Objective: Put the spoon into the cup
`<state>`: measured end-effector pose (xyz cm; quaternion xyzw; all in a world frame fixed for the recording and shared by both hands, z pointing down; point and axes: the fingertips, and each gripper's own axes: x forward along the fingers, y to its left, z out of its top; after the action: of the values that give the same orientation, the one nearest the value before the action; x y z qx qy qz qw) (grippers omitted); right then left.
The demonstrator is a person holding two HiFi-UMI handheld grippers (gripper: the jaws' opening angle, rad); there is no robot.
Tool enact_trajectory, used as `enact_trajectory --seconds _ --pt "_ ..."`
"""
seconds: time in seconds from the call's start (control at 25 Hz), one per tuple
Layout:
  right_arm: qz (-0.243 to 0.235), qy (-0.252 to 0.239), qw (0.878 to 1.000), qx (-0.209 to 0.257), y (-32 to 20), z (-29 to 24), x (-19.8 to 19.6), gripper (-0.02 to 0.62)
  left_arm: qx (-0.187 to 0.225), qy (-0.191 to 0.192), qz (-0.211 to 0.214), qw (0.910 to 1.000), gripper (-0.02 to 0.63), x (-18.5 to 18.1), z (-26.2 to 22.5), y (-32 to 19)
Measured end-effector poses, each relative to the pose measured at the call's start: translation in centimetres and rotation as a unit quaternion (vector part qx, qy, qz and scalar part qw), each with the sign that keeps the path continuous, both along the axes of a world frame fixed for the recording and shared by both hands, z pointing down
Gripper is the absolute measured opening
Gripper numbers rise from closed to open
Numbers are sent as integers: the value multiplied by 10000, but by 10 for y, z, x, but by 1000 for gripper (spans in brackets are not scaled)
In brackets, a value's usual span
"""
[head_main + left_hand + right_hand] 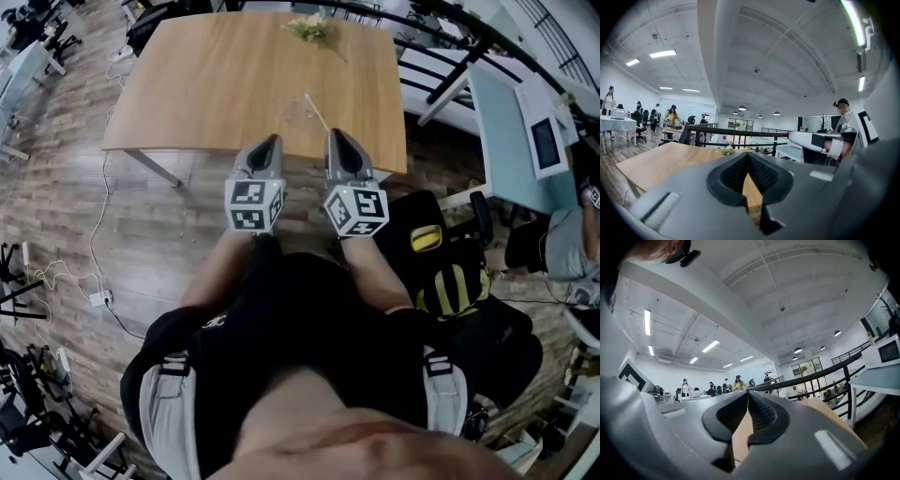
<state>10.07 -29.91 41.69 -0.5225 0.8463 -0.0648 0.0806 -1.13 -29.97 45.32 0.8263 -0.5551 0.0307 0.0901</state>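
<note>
Left gripper (266,142): we hold it over the near edge of the table (206,84), pointing to 12 o'clock. In its own view the two dark ribbed pads (735,174) meet at their tips, so it is closed. It has hold of nothing, and only wooden tabletop shows through the narrow gap lower down.

Right gripper (336,136): it sits just beside the left one, at its 3 o'clock, apart from it and on the same heading. Its pads (733,413) also touch at the tips, so it is closed and empty.

Spoon (316,112): we see a thin pale stick on the tabletop, at 12 o'clock from the gap between the two grippers. It is near their tips and touches neither. It runs from 11 o'clock to 5 o'clock.

Cup (294,113): a faint glassy round shape just at the spoon's 9 o'clock may be the cup. We cannot tell whether the spoon rests in it or beside it.

Plant sprig (309,28): it is at the table's far edge, at 12 o'clock from the spoon and well apart from it.

Seated person (562,246): this person is at 3 o'clock, at the right edge of the head view.
</note>
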Motion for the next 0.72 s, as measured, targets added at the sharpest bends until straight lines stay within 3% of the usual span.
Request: enact_trajectory --seconds 0.24,0.72 --pt "21 82 9998 -196 -48 11 -15 5 -162 113 102 9998 11 -12 3 -50" --pt "304 219 9975 -601 -127 37 -38 5 -152 -40 538 9984 12 -31 6 -138"
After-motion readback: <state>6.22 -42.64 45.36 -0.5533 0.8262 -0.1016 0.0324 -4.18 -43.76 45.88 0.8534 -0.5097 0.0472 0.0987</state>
